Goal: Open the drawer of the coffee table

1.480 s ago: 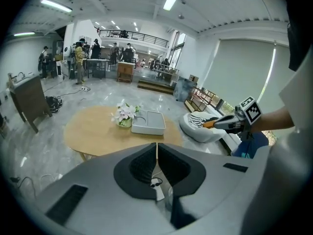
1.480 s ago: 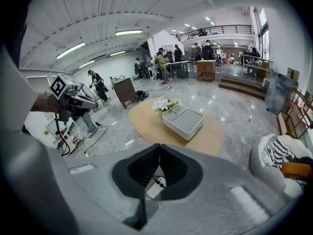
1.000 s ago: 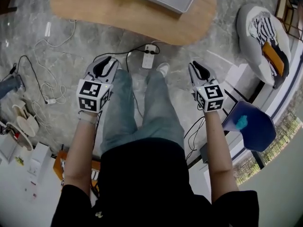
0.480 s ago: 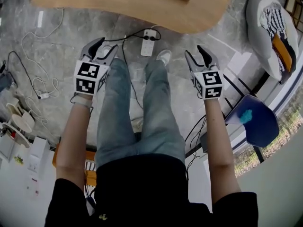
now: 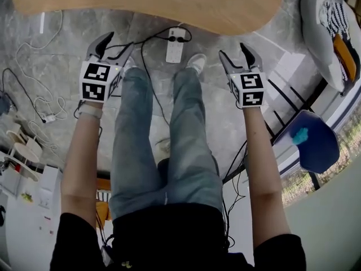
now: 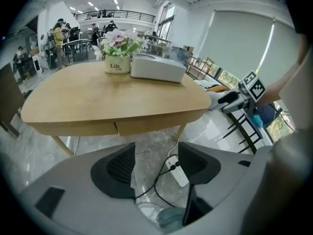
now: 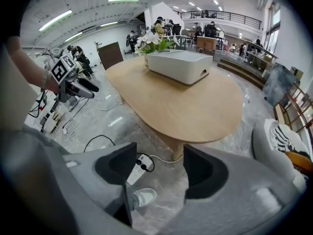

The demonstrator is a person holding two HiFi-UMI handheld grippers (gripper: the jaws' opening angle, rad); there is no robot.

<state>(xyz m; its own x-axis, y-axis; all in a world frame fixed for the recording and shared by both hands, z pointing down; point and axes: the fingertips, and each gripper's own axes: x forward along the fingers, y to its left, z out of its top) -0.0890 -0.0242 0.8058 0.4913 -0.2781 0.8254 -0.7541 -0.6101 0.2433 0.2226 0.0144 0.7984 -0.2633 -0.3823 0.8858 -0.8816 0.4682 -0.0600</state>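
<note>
The wooden coffee table (image 5: 169, 4) lies across the top of the head view. From the left gripper view I see its front apron (image 6: 146, 125), split by a vertical seam (image 6: 116, 127); which panel is the drawer I cannot tell. My left gripper (image 5: 114, 45) hangs short of the table's near edge, over the person's left knee, and its jaws are opening with nothing between them (image 6: 156, 163). My right gripper (image 5: 234, 54) hangs level with it on the right, its jaws also opening on nothing (image 7: 160, 168). Neither touches the table.
A white power strip (image 5: 175, 44) and black cables (image 5: 149, 89) lie on the marble floor between the grippers, beside a white shoe (image 5: 196, 64). A white box (image 6: 157, 66) and a flower pot (image 6: 117, 62) stand on the table. A blue chair (image 5: 316, 145) is at the right.
Both grippers have sunk toward the floor in front of the table. Their jaws have spread from nearly shut to wide. The table has slid up to the picture's top edge.
</note>
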